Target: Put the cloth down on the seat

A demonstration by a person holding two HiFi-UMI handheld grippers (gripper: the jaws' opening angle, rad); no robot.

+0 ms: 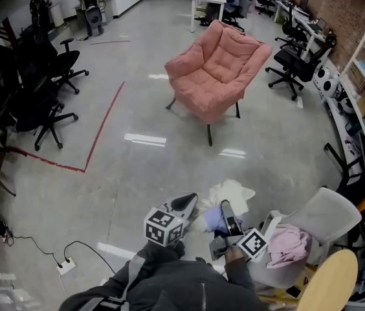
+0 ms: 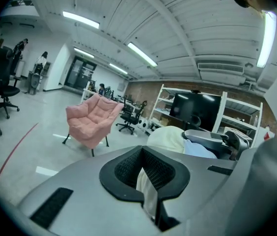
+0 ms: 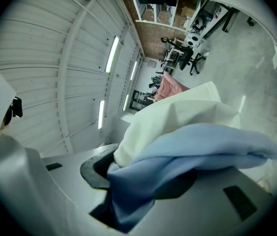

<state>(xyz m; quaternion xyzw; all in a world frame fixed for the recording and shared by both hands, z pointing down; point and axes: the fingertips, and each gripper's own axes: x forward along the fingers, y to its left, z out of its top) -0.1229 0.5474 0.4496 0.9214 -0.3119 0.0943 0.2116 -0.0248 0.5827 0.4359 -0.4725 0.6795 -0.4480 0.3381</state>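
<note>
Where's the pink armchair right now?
Head view, upper centre: the pink armchair stands on the open floor ahead, with black office chairs just right of it.

Your floor [image 1: 137, 173] carries the pink armchair [image 1: 218, 70] ahead. Red tape [image 1: 108, 118] and a power strip [image 1: 66, 265] lie to your left.

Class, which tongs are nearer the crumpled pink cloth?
Right. The right tongs sit just left of the pink cloth; the left tongs are farther left.

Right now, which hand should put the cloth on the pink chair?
Left, probably: the left tool pinches the cream cloth and faces the pink chair; the right tool grips blue cloth that blocks its view.
</note>
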